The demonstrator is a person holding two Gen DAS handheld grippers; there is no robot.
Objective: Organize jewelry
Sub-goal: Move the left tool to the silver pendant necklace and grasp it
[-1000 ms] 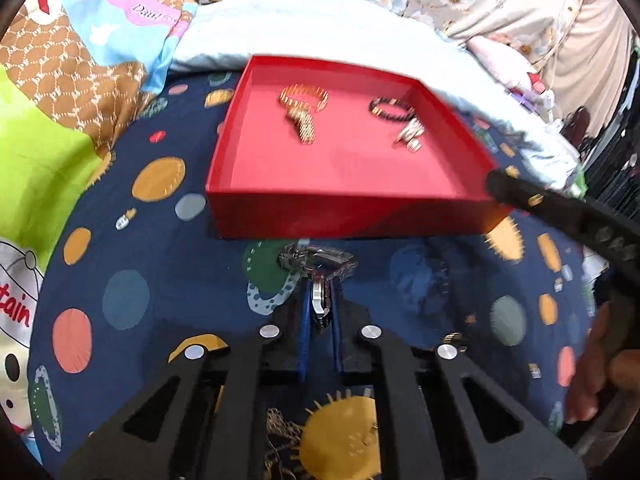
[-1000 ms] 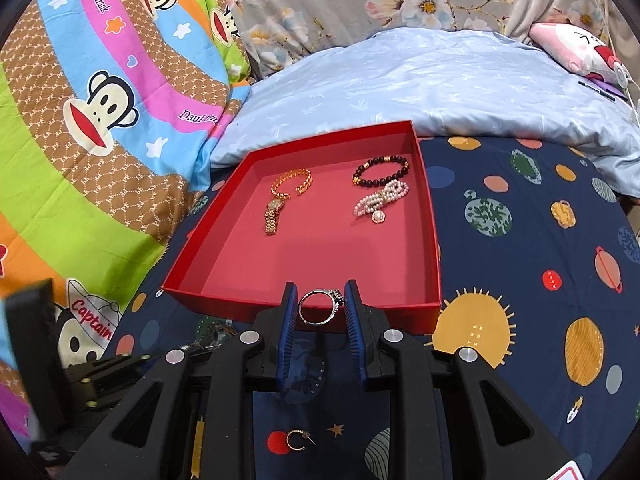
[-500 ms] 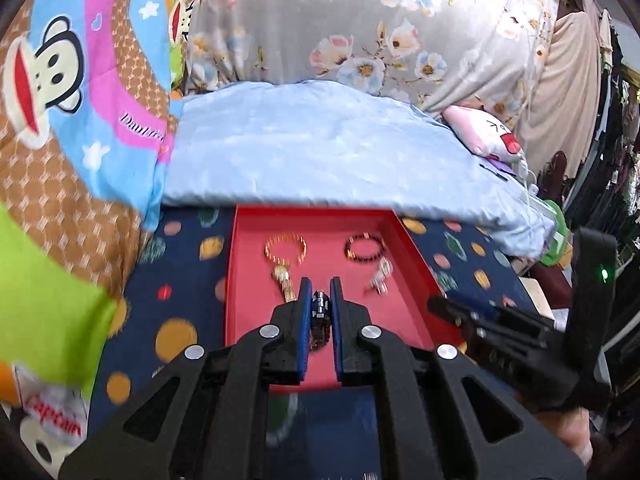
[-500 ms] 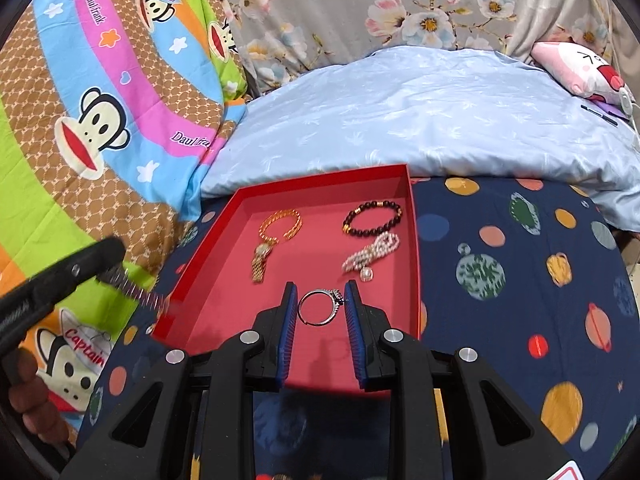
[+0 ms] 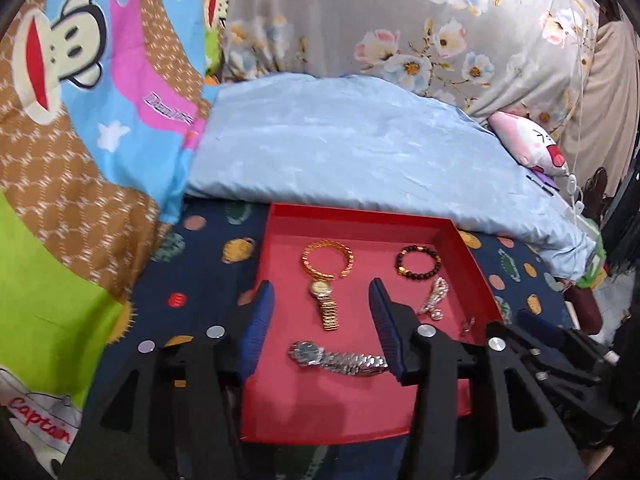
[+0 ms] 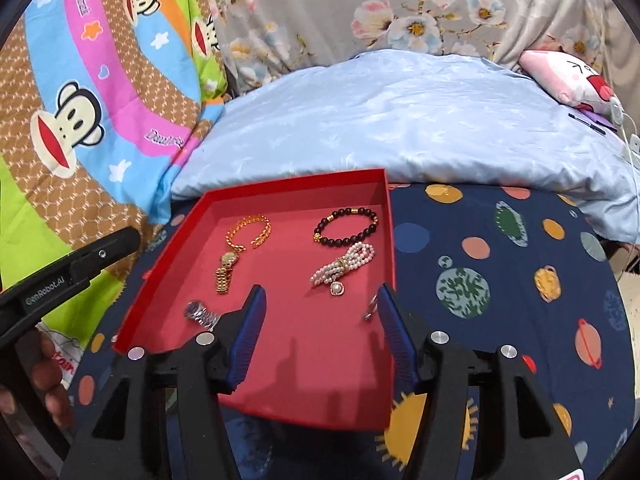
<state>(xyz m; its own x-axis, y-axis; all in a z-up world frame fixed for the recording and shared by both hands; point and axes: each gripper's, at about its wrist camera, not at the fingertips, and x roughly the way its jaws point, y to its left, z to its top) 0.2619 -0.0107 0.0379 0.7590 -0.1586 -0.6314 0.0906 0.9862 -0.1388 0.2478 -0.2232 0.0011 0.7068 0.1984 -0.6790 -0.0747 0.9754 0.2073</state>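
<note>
Both of my grippers, left (image 5: 322, 326) and right (image 6: 320, 330), now gape empty over the red tray (image 6: 168, 252), where a second ago they pinched one piece each. Five pieces lie inside: silver watch (image 5: 338, 358) and ring (image 6: 370, 308) just released, plus gold watch (image 5: 324, 280), dark bead bracelet (image 6: 346, 226) and pearl bracelet (image 6: 342, 268).

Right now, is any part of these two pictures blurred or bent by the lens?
Left wrist view: the monkey blanket is smeared by motion and the red tray looks slightly soft. Right wrist view: sharp, with gripper shadows on the tray floor. Both: fisheye curving, dark corners.
</note>
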